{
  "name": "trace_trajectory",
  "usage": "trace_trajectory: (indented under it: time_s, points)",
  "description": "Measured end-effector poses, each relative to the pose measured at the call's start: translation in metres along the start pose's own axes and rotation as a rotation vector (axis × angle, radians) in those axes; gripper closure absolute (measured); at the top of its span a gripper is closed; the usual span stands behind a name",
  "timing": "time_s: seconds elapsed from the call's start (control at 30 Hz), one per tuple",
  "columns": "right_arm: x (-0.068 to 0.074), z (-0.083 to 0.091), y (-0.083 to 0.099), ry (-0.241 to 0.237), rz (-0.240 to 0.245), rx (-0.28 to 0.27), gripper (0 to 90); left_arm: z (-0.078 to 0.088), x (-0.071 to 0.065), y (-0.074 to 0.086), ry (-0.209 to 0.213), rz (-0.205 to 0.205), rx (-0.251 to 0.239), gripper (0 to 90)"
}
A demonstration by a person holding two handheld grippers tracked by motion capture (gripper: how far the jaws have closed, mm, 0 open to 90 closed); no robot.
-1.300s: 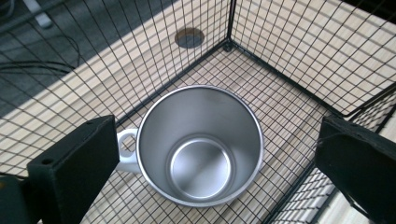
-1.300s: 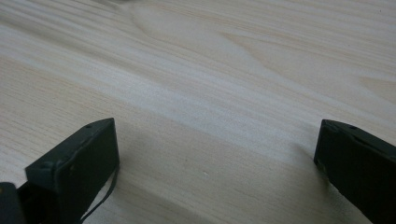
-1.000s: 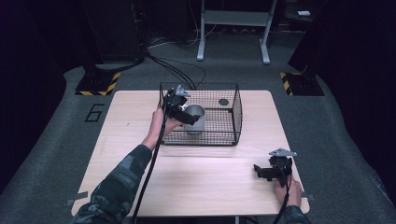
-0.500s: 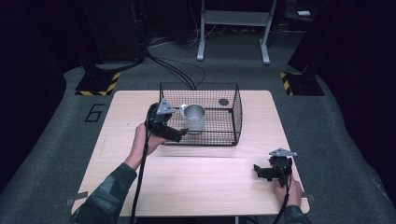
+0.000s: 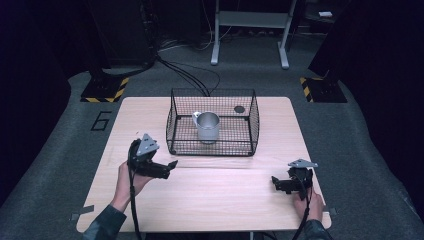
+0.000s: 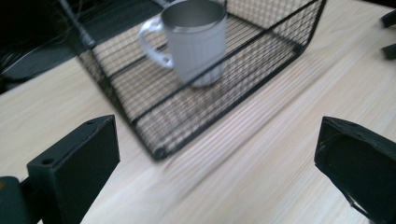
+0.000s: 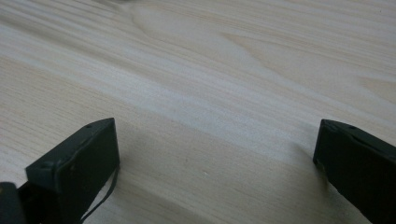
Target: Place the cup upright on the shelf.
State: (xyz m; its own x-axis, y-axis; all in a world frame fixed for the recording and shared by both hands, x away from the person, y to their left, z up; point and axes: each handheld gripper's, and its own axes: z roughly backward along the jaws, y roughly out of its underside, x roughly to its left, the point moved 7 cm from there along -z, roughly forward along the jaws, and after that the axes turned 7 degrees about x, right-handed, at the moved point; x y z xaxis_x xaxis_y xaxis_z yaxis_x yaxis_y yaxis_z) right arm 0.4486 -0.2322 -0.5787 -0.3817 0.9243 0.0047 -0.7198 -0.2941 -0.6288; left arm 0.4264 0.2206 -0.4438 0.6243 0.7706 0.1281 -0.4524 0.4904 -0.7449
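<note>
A steel mug (image 5: 207,126) (image 6: 195,41) stands upright inside a black wire basket (image 5: 250,127) (image 6: 261,56) at the middle back of the wooden table (image 5: 220,195). My left gripper (image 5: 169,167) (image 6: 215,163) hovers over the table's left side, in front of the basket's near left corner, open and empty. My right gripper (image 5: 276,183) (image 7: 212,163) rests low near the front right edge, open, with bare wood between its jaws.
A small dark round thing (image 5: 239,109) lies in the basket's back right corner. Cables (image 5: 190,75) trail over the floor behind the table. A "6" (image 5: 101,120) is marked on the floor at the left. A metal stand (image 5: 250,30) is at the far back.
My left gripper has let go of the mug in the basket and drawn back toward the person, down and left over the table. The right gripper has stayed put.
</note>
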Motion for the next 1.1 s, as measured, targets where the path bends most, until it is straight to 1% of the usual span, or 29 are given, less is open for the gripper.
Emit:
trace_trajectory:
  time_s: [0.07,0.13,0.23,0.27,0.3,0.33,0.4,0.43,0.47,0.5,0.53,0.57,0.6,0.63,0.7,0.73,0.77,0.8,0.83,0.87,0.9,0.93,0.97,1.03,1.1]
  points:
    - [0.000,0.000,0.000,0.000,0.000,0.000,0.0,0.000,0.006,0.016,-0.016,0.037,0.002,0.0]
    - [0.000,0.000,0.000,0.000,0.000,0.000,0.0,-0.002,0.014,0.032,-0.042,0.066,0.010,0.0]
    - [0.000,0.000,0.000,0.000,0.000,0.000,0.0,-0.005,0.024,0.056,-0.059,0.122,0.027,0.0]
    - [0.000,0.000,0.000,0.000,0.000,0.000,0.0,-0.007,0.028,0.064,-0.069,0.140,0.039,0.0]
    - [0.000,0.000,0.000,0.000,-0.001,-0.001,0.0,-0.009,0.032,0.072,-0.087,0.147,0.053,0.0]
    - [0.000,0.000,0.000,0.000,0.001,0.000,0.0,-0.012,0.036,0.080,-0.102,0.173,0.061,0.0]
    - [0.000,0.000,0.000,0.000,0.001,0.000,0.0,-0.017,0.044,0.098,-0.104,0.215,0.098,0.0]
    - [0.000,0.000,0.000,0.000,0.000,0.000,0.0,-0.020,0.048,0.107,-0.114,0.239,0.111,0.0]
    - [0.000,0.000,0.000,0.001,-0.002,-0.001,0.0,-0.023,0.052,0.117,-0.119,0.272,0.121,0.0]
    - [0.000,0.000,0.000,0.000,0.000,0.000,0.0,-0.025,0.055,0.122,-0.128,0.285,0.127,0.0]
    - [0.000,0.000,0.000,0.000,0.000,-0.001,0.0,-0.028,0.058,0.129,-0.137,0.308,0.133,0.0]
    - [0.000,0.000,0.000,0.000,0.000,0.000,0.0,-0.030,0.061,0.135,-0.143,0.322,0.147,0.0]
    - [0.000,0.000,0.000,0.000,0.000,0.000,0.0,-0.033,0.065,0.140,-0.159,0.335,0.152,0.0]
    - [0.000,0.000,0.000,0.000,0.000,0.000,0.0,-0.036,0.067,0.144,-0.160,0.349,0.157,0.0]
    - [0.000,0.000,0.000,-0.001,0.001,-0.001,0.0,-0.040,0.072,0.150,-0.170,0.350,0.172,0.0]
    - [0.000,0.000,0.000,0.000,0.000,0.000,0.0,-0.041,0.075,0.153,-0.176,0.345,0.195,0.0]
    - [0.000,0.000,0.000,0.000,0.000,0.000,0.0,-0.045,0.078,0.156,-0.191,0.343,0.196,0.0]
    - [0.000,0.000,0.000,-0.001,0.002,-0.001,0.0,-0.046,0.080,0.157,-0.163,0.358,0.185,0.0]
    - [0.000,0.000,0.000,-0.001,0.001,-0.001,0.0,-0.047,0.082,0.156,-0.172,0.360,0.175,0.0]
    - [0.000,0.000,0.000,0.000,0.010,0.001,0.0,-0.047,0.083,0.157,-0.160,0.351,0.184,0.0]
    - [0.000,0.000,0.000,0.000,0.001,-0.002,0.0,-0.047,0.084,0.156,-0.162,0.347,0.178,0.0]
    - [0.000,0.000,0.000,0.000,-0.004,0.000,0.0,-0.046,0.084,0.157,-0.152,0.344,0.192,0.0]
    - [0.000,0.000,0.000,-0.001,0.003,-0.001,0.0,-0.047,0.085,0.157,-0.153,0.343,0.192,0.0]
    - [0.000,0.000,0.000,0.000,0.000,-0.001,0.0,-0.047,0.084,0.157,-0.154,0.345,0.192,0.0]
    - [0.000,0.000,0.000,-0.001,0.002,-0.001,0.0,-0.048,0.084,0.156,-0.169,0.350,0.178,0.0]
